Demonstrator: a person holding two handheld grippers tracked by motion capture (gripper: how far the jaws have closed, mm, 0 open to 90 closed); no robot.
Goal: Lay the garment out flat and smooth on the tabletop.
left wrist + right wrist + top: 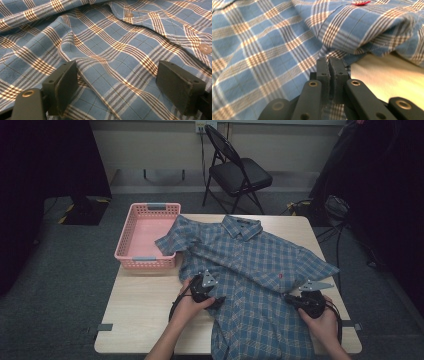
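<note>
A blue plaid short-sleeved shirt [250, 265] lies spread face up on the wooden table [145, 305], collar away from me. My left gripper [210, 292] rests on the shirt's left side, near the hem. In the left gripper view it [120, 87] stands open, with wrinkled cloth [112, 37] lying flat between the jaws and two buttons further off. My right gripper [291, 297] is at the shirt's right side edge. In the right gripper view it [329, 62] is shut, its tips pinching the edge of the cloth [262, 37] just below a raised fold with a small red logo.
A pink plastic basket [125, 240] sits at the table's far left corner, touching the shirt's sleeve. A black folding chair [237, 170] stands behind the table. Bare tabletop [387, 72] shows to the right of the shirt. Cables lie on the floor at the right.
</note>
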